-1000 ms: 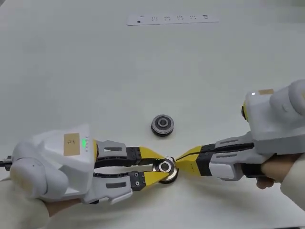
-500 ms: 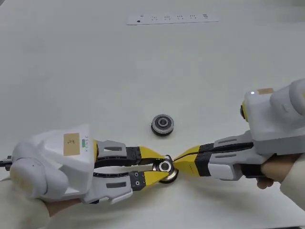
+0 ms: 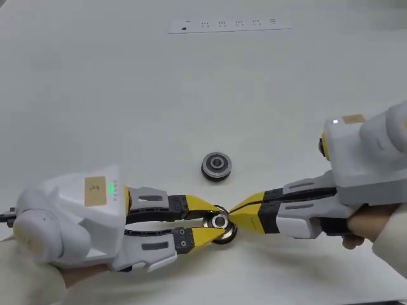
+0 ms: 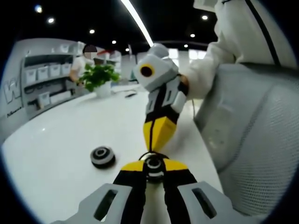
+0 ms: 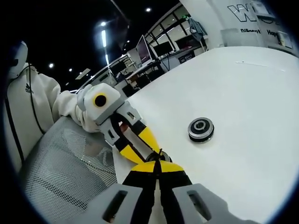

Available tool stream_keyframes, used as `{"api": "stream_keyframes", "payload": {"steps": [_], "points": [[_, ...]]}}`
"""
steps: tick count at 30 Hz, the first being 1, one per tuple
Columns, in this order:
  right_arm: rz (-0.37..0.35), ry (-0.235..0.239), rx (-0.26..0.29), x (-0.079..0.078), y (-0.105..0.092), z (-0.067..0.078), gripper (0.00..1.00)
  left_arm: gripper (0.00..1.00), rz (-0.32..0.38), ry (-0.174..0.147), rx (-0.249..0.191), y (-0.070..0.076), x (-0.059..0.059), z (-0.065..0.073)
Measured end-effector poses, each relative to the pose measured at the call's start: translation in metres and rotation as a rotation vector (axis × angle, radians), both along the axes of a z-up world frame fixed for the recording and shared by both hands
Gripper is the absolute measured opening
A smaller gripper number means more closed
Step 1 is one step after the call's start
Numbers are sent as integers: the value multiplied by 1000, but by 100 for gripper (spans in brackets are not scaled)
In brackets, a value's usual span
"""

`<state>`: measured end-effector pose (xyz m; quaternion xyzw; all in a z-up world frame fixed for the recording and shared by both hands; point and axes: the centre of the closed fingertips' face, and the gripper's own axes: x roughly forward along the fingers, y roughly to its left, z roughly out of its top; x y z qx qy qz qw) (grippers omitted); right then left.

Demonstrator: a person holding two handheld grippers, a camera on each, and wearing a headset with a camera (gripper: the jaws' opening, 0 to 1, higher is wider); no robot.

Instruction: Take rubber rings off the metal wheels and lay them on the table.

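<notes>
In the head view, the left hand-held gripper (image 3: 216, 222) is clamped on a small silver metal wheel (image 3: 220, 222) over the white table (image 3: 127, 95). The right hand-held gripper (image 3: 233, 213), its jaws together, meets the wheel's rim. A second black-rimmed metal wheel (image 3: 217, 166) lies apart.

In the left gripper view, the held wheel (image 4: 153, 164) sits between the yellow jaws.

In the right gripper view, the closed tips seem to nip the thin black rubber ring (image 5: 158, 155). The ring is likely soft and stretchy and the wheel hard and slick, so the ring is best pinched at its outer edge.
</notes>
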<state>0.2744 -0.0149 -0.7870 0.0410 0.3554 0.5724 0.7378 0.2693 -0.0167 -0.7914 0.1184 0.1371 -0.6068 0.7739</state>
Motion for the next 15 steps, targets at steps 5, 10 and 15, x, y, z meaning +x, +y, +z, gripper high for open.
{"api": "stream_keyframes", "payload": {"steps": [5, 10, 15], "points": [[1, -6, -10, 0, -1, -1, 0, 14, 2, 6, -4, 0, 0, 0], [2, -10, -9, 1, 0, 0, 0, 14, 1, -9, 14, -1, 0, 1], [0, -17, -19, 2, -2, -1, 0, 15, -1, -7, 32, 1, 0, 1]]}}
